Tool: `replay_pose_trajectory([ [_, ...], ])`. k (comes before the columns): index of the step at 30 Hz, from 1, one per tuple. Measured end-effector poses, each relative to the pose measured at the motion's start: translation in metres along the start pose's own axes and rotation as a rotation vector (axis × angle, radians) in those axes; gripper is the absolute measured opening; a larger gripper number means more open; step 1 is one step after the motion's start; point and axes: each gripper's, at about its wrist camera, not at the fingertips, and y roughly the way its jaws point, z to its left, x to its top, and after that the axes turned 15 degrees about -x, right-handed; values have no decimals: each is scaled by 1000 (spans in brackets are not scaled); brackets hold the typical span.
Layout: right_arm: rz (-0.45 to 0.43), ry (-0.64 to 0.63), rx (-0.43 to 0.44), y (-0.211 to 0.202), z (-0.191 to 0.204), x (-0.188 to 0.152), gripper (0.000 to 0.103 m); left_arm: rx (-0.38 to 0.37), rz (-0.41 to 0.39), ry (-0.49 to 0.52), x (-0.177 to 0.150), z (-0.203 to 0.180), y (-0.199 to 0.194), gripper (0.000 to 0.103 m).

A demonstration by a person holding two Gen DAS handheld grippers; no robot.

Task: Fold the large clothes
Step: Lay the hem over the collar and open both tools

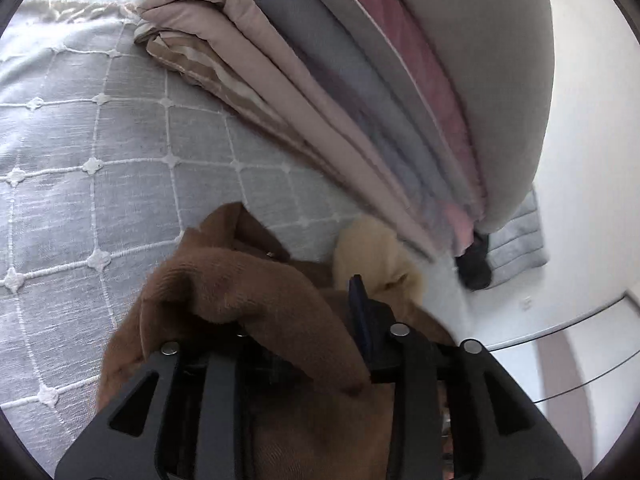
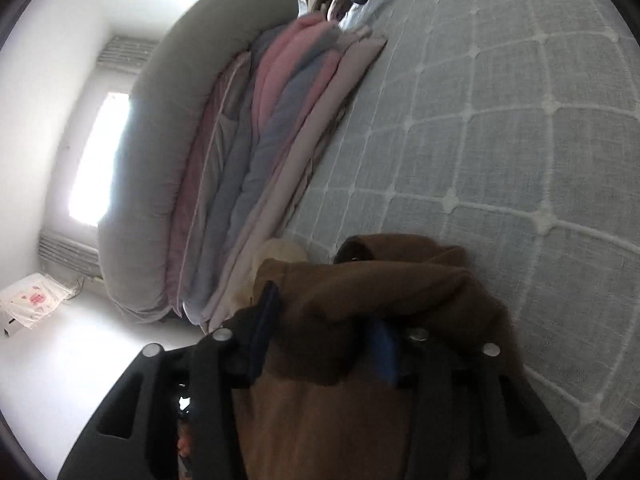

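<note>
A brown garment (image 1: pixel 256 292) with a tan lining (image 1: pixel 376 252) hangs bunched over my left gripper (image 1: pixel 304 320), which is shut on it; cloth covers the left finger and only the right fingertip (image 1: pixel 358 296) shows. In the right wrist view the same brown garment (image 2: pixel 380 280) drapes across my right gripper (image 2: pixel 324 328), shut on a fold of it, with blue pads (image 2: pixel 384 344) partly showing. Both grippers hold the garment just above the grey quilted bedspread (image 1: pixel 100 160), which also shows in the right wrist view (image 2: pixel 500 120).
A stack of folded quilts in beige, grey and pink (image 1: pixel 320 92) lies on the bed against a padded grey headboard (image 1: pixel 480 60); it also shows in the right wrist view (image 2: pixel 256 160). A bright window (image 2: pixel 96 160) and white floor (image 2: pixel 80 340) lie beyond the bed.
</note>
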Motion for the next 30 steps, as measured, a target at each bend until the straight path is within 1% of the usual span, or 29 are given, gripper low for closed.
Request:
replay_pose_trajectory([
  [1, -9, 15, 25, -7, -4, 1, 55, -20, -5, -10, 6, -7, -8, 31],
  [2, -13, 44, 79, -14, -10, 1, 58, -31, -21, 4, 14, -17, -17, 34],
  [3, -39, 81, 124, -24, -15, 3, 63, -40, -40, 18, 17, -26, -25, 41],
  [4, -90, 110, 157, -37, -19, 4, 74, -58, -84, 44, 24, -41, -39, 52],
  [5, -130, 127, 177, -40, -13, 7, 80, -61, -150, 71, 31, -55, -55, 57],
  [6, -168, 143, 196, -50, -14, 9, 83, -59, -186, 86, 35, -63, -64, 64],
  [7, -198, 149, 215, -62, -13, 10, 83, -63, -209, 111, 37, -75, -75, 67],
  [8, -200, 135, 232, -65, -8, 9, 83, -69, -202, 144, 38, -87, -77, 67],
  [10, -167, 52, 248, -68, 9, 0, 85, -70, -162, 240, 22, -104, -79, 69],
  [11, -130, -19, 253, -66, 23, -10, 86, -76, -136, 278, 10, -106, -76, 70],
  [12, -93, -77, 263, -61, 34, -21, 87, -92, -100, 324, -9, -106, -70, 72],
  [13, -59, -130, 265, -56, 42, -32, 89, -99, -80, 350, -22, -101, -65, 73],
  [15, 6, -254, 204, -40, 54, -52, 89, -93, -48, 388, -50, -87, -48, 74],
  [16, 21, -281, 174, -32, 54, -57, 89, -56, -34, 401, -63, -74, -34, 74],
  [17, 29, -300, 118, -21, 50, -61, 89, -24, -23, 405, -71, -60, -19, 74],
  [18, 14, -313, 57, -13, 44, -61, 89, 15, -14, 404, -74, -49, -5, 74],
  [19, -2, -306, 30, -5, 37, -57, 89, 73, -23, 411, -72, -37, 12, 74],
  [20, -23, -282, 24, -2, 29, -51, 89, 90, -34, 414, -69, -27, 22, 74],
  [21, -40, -269, 21, -3, 25, -48, 89, 92, -43, 406, -66, -22, 28, 74],
  [22, -72, -264, 9, -6, 21, -44, 89, 92, -63, 401, -59, -18, 36, 74],
  [23, -107, -274, -10, -7, 20, -38, 89, 102, -80, 418, -56, -19, 42, 74],
  [24, -130, -277, -25, -8, 18, -33, 89, 111, -81, 423, -54, -18, 46, 74],
  [25, -131, -270, -28, -4, 16, -30, 89, 124, -76, 423, -53, -17, 53, 74],
  [26, -131, -265, -32, -5, 13, -29, 89, 131, -72, 430, -54, -20, 53, 74],
  [28, -126, -277, -50, 1, 21, -35, 89, 122, -75, 437, -57, -24, 42, 74],
  [29, -119, -279, -68, -5, 24, -38, 89, 111, -75, 431, -59, -27, 32, 74],
  [30, -118, -272, -77, -12, 28, -41, 89, 85, -81, 435, -66, -34, 12, 74],
])
